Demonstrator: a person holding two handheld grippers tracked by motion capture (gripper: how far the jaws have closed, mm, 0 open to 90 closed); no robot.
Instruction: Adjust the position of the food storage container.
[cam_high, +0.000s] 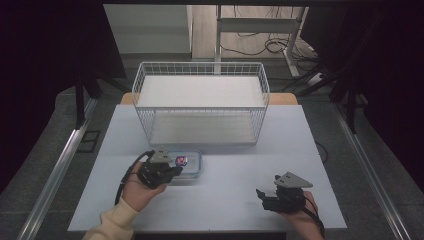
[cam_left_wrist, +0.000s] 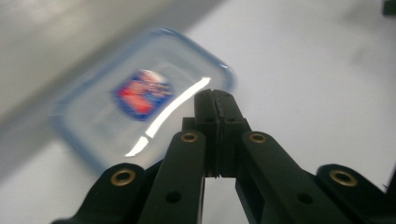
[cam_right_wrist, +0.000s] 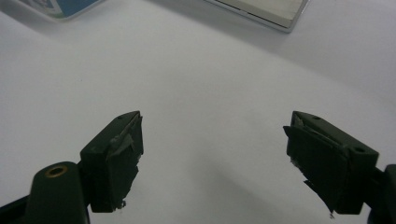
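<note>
Where white wire basket (cam_high: 200, 100) stands, rounded clear blue-rimmed plastic container (cam_left_wrist: 140, 98) nearby.

Container (cam_high: 189, 166) on table (cam_high: 225, 200), prob. just before basket (cam_high: 200, 102).

table (cam_high: 225, 200): pale blue-grey | wire basket (cam_high: 200, 100): white | food box (cam_left_wrist: 140, 98): clear, blue rim, red-and-blue sticker (cam_left_wrist: 142, 93) | grippers: black | sleeve (cam_high: 112, 225): cream
</note>
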